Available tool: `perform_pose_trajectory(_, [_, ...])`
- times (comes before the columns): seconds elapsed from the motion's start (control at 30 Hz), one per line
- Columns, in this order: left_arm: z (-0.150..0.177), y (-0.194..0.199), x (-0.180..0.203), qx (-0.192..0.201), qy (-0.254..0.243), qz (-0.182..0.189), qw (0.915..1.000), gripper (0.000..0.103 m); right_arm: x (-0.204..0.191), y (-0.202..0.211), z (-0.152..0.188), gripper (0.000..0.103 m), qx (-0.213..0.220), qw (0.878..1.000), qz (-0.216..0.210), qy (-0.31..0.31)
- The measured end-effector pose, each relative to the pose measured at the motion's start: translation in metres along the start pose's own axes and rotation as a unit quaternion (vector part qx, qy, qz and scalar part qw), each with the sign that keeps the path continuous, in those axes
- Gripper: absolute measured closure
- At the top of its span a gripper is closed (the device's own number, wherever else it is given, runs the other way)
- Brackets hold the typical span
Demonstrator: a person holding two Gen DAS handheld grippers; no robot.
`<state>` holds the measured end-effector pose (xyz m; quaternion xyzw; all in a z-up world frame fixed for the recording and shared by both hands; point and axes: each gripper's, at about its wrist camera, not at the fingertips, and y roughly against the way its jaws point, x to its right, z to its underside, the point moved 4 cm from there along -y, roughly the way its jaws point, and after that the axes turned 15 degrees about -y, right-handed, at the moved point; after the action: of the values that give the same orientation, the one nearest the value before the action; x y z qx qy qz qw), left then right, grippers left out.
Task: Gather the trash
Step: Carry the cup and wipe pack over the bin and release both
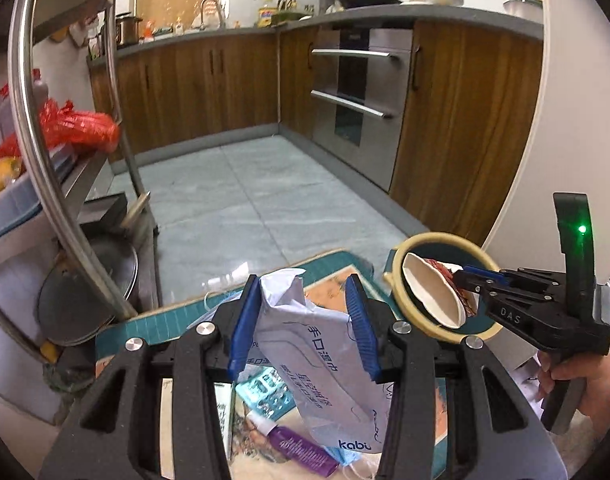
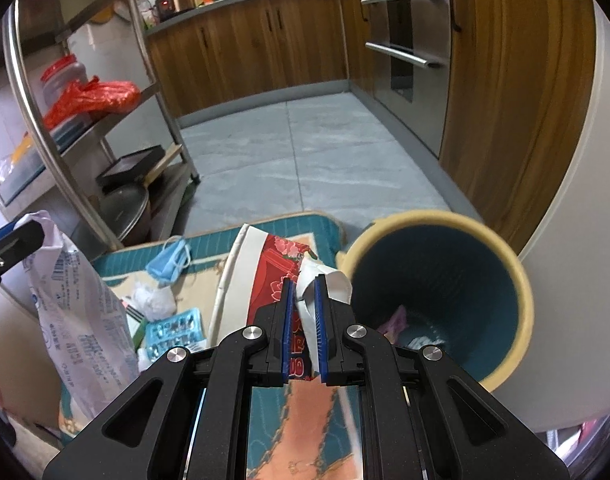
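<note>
Red and white paper cup: the crushed, flat red and white paper cup point(image 2: 265, 280) is pinched tight between the blue pads of the right gripper point(image 2: 304, 316). It has red flowers on the outside and plain white inside.

Where the bin is: the round blue bin with a cream rim point(image 2: 521, 280) stands just to the right of the cup, very near. In the left view the cup point(image 1: 433, 292) hangs at the bin's open mouth point(image 1: 397, 276).

Long way of the cup: it runs forward, away from the gripper and leaning left, so I think its far end must swing right to clear the rim.

Nearer hand: the right one. The left gripper point(image 1: 303, 320) is further from the bin.

Pale wipes pack: the soft, crinkly pale blue plastic wipes pack point(image 1: 321, 364) sits between the left gripper's blue pads and hangs limp below them. The pads touch its sides, so it looks held.

Still on the mat: a light blue face mask point(image 2: 171, 260), a white crumpled tissue point(image 2: 153, 300) and a shiny blue pill sheet point(image 2: 177, 330) lie on the teal and peach floor mat point(image 2: 221, 240).

In the bin: something small and pink point(image 2: 397, 320) lies at the bottom.
</note>
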<state>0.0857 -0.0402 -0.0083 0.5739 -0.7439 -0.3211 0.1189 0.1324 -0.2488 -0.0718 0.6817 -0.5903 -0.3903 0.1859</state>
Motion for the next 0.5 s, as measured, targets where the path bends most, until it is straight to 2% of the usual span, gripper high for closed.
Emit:
perform_pose_trajectory(0.17, [-0.011, 0.001, 0.006, 0.015, 0.000, 0.011, 0.9998, 0.060, 0.010, 0.011, -0.014, 0.092, 0.019, 1.000, 0.006, -0.006])
perform_pose_trajectory(0.5, [-0.034, -0.012, 0.028, 0.039, -0.006, 0.040, 0.9984, 0.060, 0.034, 0.014, -0.027, 0.092, 0.023, 0.999, 0.011, -0.031])
